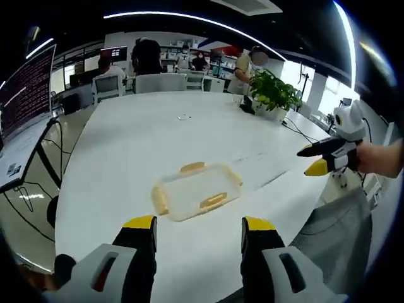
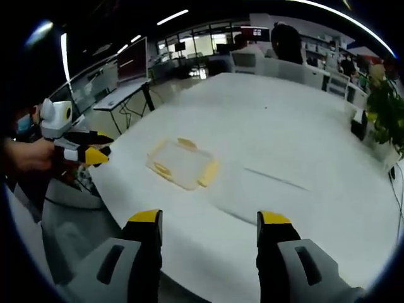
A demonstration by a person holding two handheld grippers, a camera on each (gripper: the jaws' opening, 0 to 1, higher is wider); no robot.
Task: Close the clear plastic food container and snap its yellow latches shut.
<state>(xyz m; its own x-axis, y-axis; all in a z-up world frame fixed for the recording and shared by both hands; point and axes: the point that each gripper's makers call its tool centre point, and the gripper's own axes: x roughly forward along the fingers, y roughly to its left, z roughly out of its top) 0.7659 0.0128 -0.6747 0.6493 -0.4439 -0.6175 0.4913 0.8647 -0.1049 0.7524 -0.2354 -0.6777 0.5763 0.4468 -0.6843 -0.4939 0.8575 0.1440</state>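
From the left gripper view, found the clear plastic food container (image 1: 197, 199) lying mid-desk (image 1: 145, 142), nothing visible inside, yellow latches (image 1: 213, 201) flared outward; left hand-held gripper (image 1: 199, 228) spread wide, empty, well short of it. From the right gripper view, saw the right hand-held gripper (image 2: 208, 221) equally wide and empty. Judged the approach stage only; next, needed to close in and press each latch down.

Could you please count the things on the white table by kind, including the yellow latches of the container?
Clear plastic food container with lid: 1
Yellow latches seen on it: 3 in the left gripper view, a fourth not discernible
Green potted plant: 1
Small dark object beside the plant: 1
Total: 6
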